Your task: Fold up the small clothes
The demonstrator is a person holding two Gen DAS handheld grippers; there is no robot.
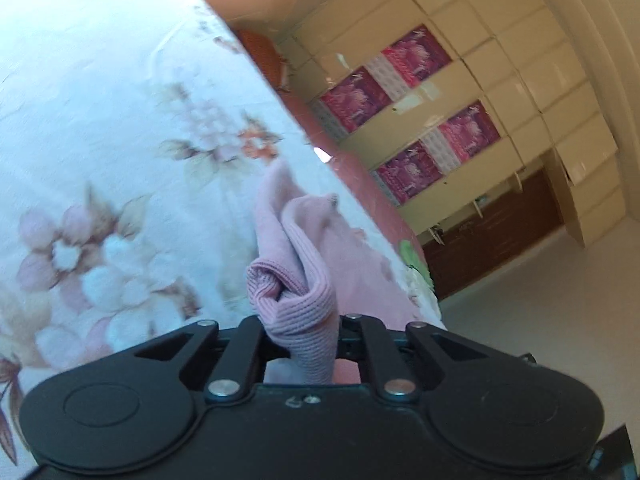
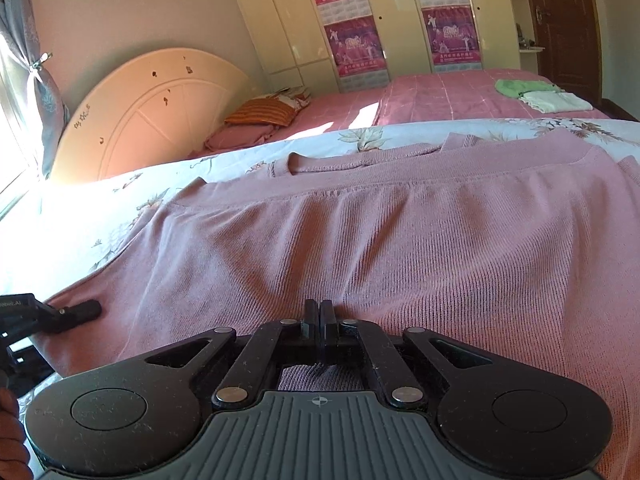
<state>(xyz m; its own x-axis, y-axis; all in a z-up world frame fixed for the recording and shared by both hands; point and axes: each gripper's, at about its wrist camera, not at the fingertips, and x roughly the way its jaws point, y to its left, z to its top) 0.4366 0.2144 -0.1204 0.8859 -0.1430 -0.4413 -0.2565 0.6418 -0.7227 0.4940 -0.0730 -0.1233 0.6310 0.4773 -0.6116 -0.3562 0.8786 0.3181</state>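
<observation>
Right wrist view: a pink ribbed knit sweater (image 2: 380, 220) lies spread flat across a floral-print bedspread (image 2: 80, 216), filling the centre and right of the frame. Its neckline sits upper centre. Behind it, a pink checked bed cover (image 2: 440, 94) carries a folded green cloth (image 2: 520, 87) and a folded white cloth (image 2: 556, 101), upper right. A striped orange pillow (image 2: 260, 112) rests near a cream arched headboard (image 2: 152, 116), upper left. A cream wardrobe (image 2: 280, 28) with magenta posters (image 2: 356, 44) stands at top centre; a dark brown door (image 2: 560, 28) at top right.

Right hand-held gripper (image 2: 320, 314), bottom centre: fingers clenched together, sweater fabric bunched just behind the tips; whether the hem is pinched between them cannot be told. It points downward onto the sweater.

Left hand-held gripper (image 2: 86, 309) enters at the lower left edge, touching the sweater's side edge.

Left wrist view: tilted frame. Left hand-held gripper (image 1: 302, 334) grasps a bunched fold of the pink sweater (image 1: 296, 264), the knit rising from between its fingers at lower centre. Bedspread (image 1: 100, 160) fills the left; wardrobe (image 1: 500, 80) runs along the right.
</observation>
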